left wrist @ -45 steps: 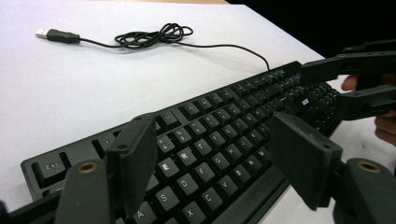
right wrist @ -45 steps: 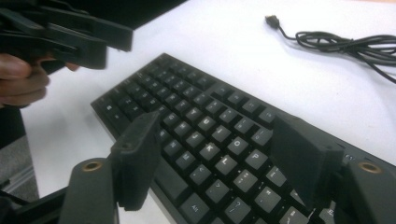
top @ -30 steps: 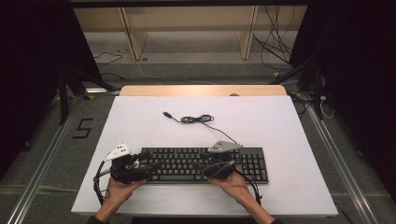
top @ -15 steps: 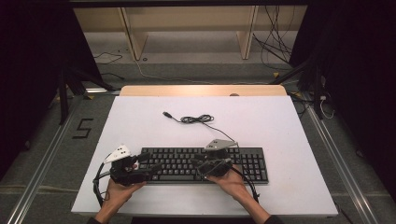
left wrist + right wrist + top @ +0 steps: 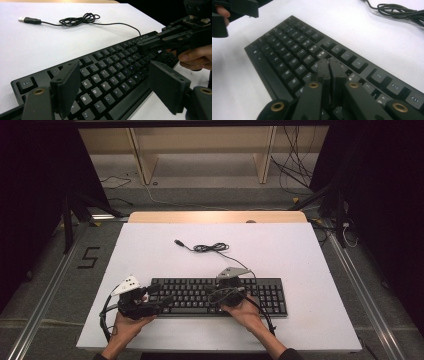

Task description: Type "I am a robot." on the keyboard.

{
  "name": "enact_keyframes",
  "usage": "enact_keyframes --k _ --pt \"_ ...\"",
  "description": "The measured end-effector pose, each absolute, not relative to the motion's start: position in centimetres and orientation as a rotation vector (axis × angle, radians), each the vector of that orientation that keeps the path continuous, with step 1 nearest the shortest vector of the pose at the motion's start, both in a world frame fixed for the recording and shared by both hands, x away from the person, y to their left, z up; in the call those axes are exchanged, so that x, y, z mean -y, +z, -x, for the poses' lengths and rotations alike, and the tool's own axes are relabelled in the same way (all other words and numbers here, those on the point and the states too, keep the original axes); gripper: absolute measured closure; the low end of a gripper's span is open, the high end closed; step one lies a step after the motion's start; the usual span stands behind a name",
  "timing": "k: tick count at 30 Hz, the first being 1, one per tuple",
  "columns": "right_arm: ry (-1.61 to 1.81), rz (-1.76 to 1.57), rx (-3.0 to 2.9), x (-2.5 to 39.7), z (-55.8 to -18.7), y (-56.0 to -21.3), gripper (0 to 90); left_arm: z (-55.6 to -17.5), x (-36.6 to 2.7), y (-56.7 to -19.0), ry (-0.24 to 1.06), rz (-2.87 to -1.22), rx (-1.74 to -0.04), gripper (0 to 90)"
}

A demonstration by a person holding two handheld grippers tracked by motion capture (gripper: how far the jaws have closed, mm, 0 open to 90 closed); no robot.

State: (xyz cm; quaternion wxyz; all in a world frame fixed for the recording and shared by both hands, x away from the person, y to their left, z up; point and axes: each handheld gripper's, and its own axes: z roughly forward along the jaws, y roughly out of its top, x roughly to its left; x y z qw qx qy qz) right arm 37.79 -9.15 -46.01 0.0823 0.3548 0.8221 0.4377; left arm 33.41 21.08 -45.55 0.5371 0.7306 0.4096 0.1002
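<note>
A black keyboard [image 5: 260, 295] lies along the near part of the white table, its thin cable coiled [image 5: 210, 248] behind it and ending in a USB plug [image 5: 178, 242]. My left gripper [image 5: 159, 298] hovers at the keyboard's left end, open, its two pads wide apart over the letter keys [image 5: 113, 72] with nothing between them. My right gripper [image 5: 214, 295] is shut and empty, its closed tips [image 5: 328, 62] low over the middle keys of the keyboard [image 5: 294, 47]. Whether the tips touch a key I cannot tell. The right gripper [image 5: 160, 43] also appears across the keyboard [image 5: 105, 75] in the left gripper view.
The white table top [image 5: 300, 250] has a wooden strip [image 5: 215, 217] along its far edge. Behind it stand wooden shelf legs [image 5: 142, 155] and loose floor cables [image 5: 295, 170]. A metal rail [image 5: 45, 295] runs along the floor on the left.
My right gripper has slid left along the keyboard, from its right part to the middle, staying shut. The left gripper has hardly moved.
</note>
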Motion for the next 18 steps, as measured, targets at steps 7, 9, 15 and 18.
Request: enact_keyframes --k 7,9,15,18 --pt "1.263 -1.076 -2.461 8.7 -38.2 -46.4 90.0 -33.4 -21.1 -45.5 0.242 -1.738 -0.972 25.8" --pt "1.245 -1.086 -2.464 8.7 -38.4 -46.6 90.0 -33.4 -21.1 -45.5 0.244 -1.739 -0.971 25.8" --pt "1.214 -1.099 -2.472 8.6 -38.8 -47.0 90.0 -33.4 -21.1 -45.5 0.246 -1.740 -0.970 25.8" --pt "1.208 -1.098 -2.473 8.5 -38.8 -47.1 90.0 -33.4 -21.1 -45.5 0.246 -1.741 -0.970 25.8"
